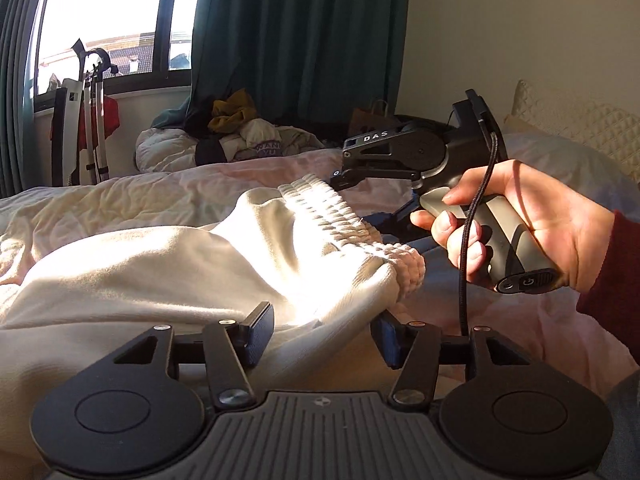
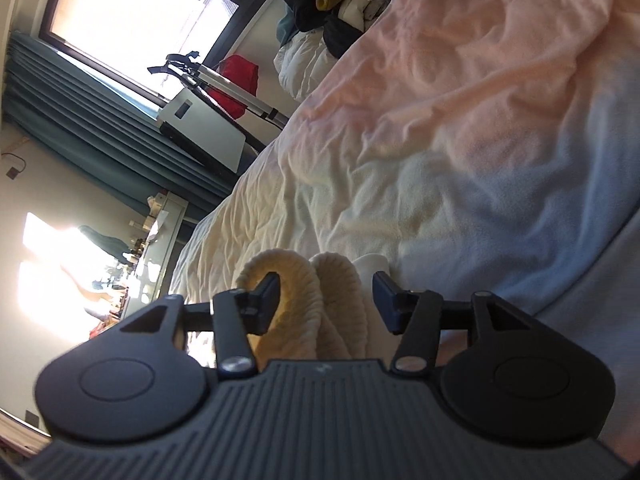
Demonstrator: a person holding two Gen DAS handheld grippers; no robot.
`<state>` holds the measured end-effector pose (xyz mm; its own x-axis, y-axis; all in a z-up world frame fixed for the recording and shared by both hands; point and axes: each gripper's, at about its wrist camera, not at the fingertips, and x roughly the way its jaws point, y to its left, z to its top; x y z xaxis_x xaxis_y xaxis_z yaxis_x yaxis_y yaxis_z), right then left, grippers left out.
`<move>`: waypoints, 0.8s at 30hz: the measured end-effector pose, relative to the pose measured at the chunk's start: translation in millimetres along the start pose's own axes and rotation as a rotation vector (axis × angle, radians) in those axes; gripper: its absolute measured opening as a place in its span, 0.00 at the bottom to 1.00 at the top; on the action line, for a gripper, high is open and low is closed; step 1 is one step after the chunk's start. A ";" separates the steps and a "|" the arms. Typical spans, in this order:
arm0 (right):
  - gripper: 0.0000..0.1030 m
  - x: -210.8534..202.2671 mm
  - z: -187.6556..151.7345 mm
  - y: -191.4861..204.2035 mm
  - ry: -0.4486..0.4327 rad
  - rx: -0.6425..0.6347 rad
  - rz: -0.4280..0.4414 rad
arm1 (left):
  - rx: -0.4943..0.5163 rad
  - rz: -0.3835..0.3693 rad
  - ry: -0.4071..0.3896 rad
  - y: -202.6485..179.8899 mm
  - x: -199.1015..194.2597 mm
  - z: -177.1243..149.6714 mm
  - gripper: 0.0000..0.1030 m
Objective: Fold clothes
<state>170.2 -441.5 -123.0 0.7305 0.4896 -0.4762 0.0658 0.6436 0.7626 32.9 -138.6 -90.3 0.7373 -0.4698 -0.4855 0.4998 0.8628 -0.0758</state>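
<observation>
A cream garment (image 1: 168, 272) with a ribbed elastic waistband (image 1: 340, 212) lies on the bed. My left gripper (image 1: 324, 336) is open, its jaws on either side of a fold of the garment's fabric near one end of the waistband. My right gripper (image 2: 326, 304) is open too, and the doubled ribbed waistband (image 2: 316, 300) sits between its jaws. In the left wrist view the right gripper (image 1: 344, 176) is held by a hand at the far end of the waistband, tilted on its side.
The bed has a rumpled cream and pink duvet (image 2: 460, 120). A pile of other clothes (image 1: 240, 132) lies at the far side under the teal curtain (image 1: 300, 40). A quilted pillow (image 1: 580, 128) is on the right. A vacuum (image 1: 92, 120) stands by the window.
</observation>
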 end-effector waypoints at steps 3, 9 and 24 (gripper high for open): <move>0.76 -25.7 -7.3 -0.9 -0.067 0.024 -0.055 | 0.000 0.062 0.020 5.4 -21.3 1.4 0.63; 0.76 -64.0 -45.2 -4.2 -0.095 0.152 -0.020 | 0.060 0.180 0.033 16.1 -66.6 -8.0 0.67; 0.78 -84.2 -122.5 5.1 -0.066 0.209 0.034 | 0.308 0.480 -0.106 -0.4 -68.2 -25.1 0.77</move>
<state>25.8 -407.4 -132.6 0.7774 0.4645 -0.4241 0.1750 0.4879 0.8551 -29.1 -102.2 -79.0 0.9477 -0.0691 -0.3115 0.1956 0.8971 0.3962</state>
